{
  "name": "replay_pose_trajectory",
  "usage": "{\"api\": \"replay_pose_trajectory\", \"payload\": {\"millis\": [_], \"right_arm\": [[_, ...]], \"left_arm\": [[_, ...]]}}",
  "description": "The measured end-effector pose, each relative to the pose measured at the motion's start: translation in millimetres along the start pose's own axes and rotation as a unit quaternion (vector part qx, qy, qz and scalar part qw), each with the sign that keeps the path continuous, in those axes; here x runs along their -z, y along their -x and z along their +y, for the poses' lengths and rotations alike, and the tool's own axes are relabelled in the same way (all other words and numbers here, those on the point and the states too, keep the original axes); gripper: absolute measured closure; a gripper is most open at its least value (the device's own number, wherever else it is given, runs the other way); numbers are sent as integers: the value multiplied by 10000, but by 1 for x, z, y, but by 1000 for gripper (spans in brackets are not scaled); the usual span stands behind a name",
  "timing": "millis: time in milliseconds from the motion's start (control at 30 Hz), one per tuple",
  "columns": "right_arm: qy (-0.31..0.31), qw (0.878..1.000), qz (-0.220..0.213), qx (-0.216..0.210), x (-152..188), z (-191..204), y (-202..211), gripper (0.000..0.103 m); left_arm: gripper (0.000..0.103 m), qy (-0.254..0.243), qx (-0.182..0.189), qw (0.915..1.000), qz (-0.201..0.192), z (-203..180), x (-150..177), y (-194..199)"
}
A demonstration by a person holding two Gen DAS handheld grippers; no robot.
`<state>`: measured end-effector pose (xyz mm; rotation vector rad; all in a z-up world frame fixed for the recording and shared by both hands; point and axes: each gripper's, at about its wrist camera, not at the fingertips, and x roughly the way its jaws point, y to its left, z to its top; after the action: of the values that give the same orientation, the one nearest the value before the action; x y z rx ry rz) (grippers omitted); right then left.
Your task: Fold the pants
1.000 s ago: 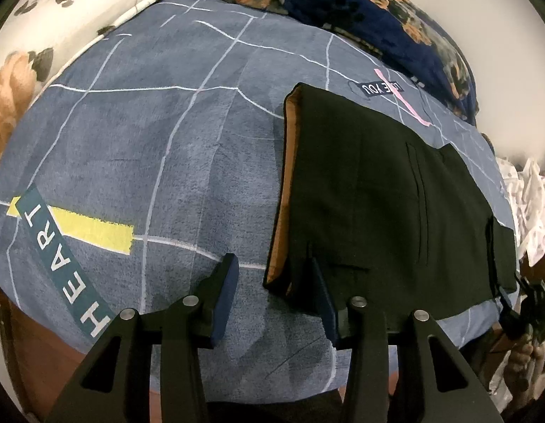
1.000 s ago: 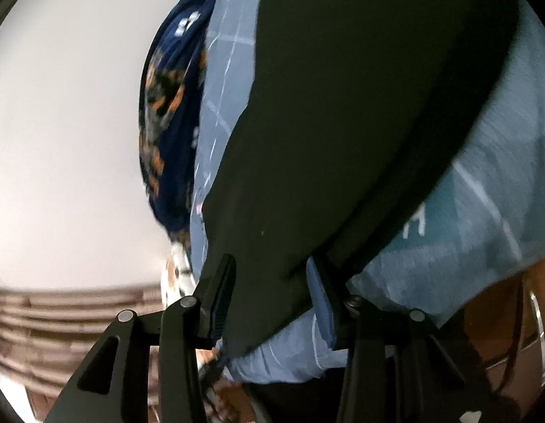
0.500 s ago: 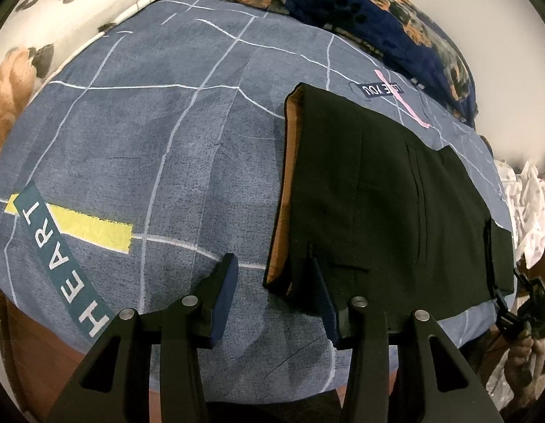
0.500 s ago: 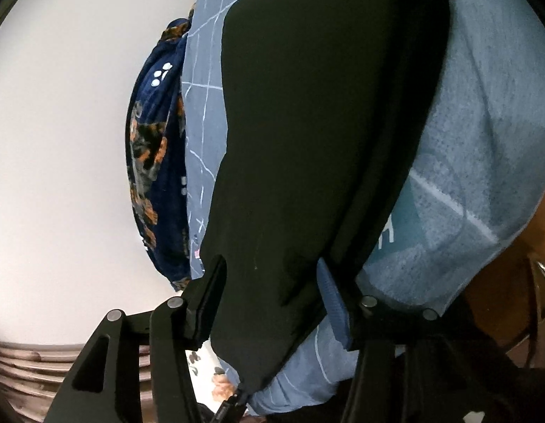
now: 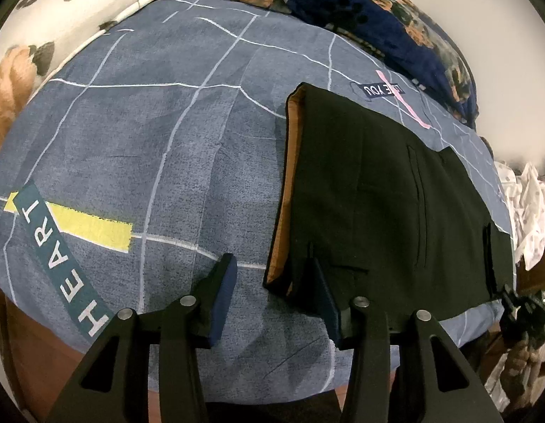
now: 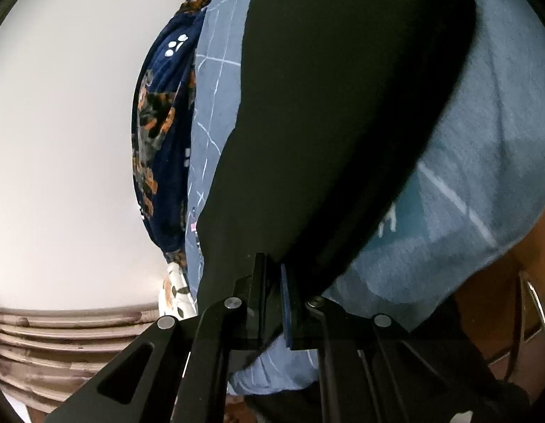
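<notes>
right gripper [image 6: 272,275] had just closed, clamping the black pants [image 5: 378,183] at their hem; left gripper [image 5: 269,275] stood released beside the waistband on the bedsheet [image 5: 149,134].

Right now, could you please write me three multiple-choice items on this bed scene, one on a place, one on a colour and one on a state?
1. Where do the black pants lie?
A. On the grey-blue bedsheet
B. On the floral pillow
C. On the floor

2. What colour is the lining at the pants' waist edge?
A. White
B. Orange-brown
C. Green

3. How do the two grippers stand?
A. Both open, holding nothing
B. The left gripper shut on the pants, the right gripper open
C. The right gripper shut on the pants' edge, the left gripper open

Answers:
1. A, the pants lie flat on the lined sheet.
2. B, an orange-brown strip runs along that edge.
3. C, the right fingers have just closed with black cloth pinched between them, while the left fingers stand apart over the sheet.
</notes>
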<state>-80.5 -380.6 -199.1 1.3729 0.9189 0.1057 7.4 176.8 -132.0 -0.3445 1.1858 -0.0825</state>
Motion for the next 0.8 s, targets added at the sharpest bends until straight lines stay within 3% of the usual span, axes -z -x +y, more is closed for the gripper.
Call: {"api": "replay_pose_trajectory", "payload": {"millis": [467, 533, 733, 800], "right_arm": [[-165, 9993, 341, -32, -4, -16, -8, 97], [27, 9994, 352, 72, -4, -11, -8, 97], [-16, 9983, 586, 27, -4, -11, -7, 90], [112, 9971, 737, 172, 1, -7, -4, 78]], "left_arm": [[55, 3, -7, 10000, 3, 2, -2, -1], [55, 3, -8, 10000, 1, 2, -2, -1], [54, 1, -11, 10000, 11, 1, -2, -1], [54, -14, -7, 10000, 17, 1, -2, -1]]}}
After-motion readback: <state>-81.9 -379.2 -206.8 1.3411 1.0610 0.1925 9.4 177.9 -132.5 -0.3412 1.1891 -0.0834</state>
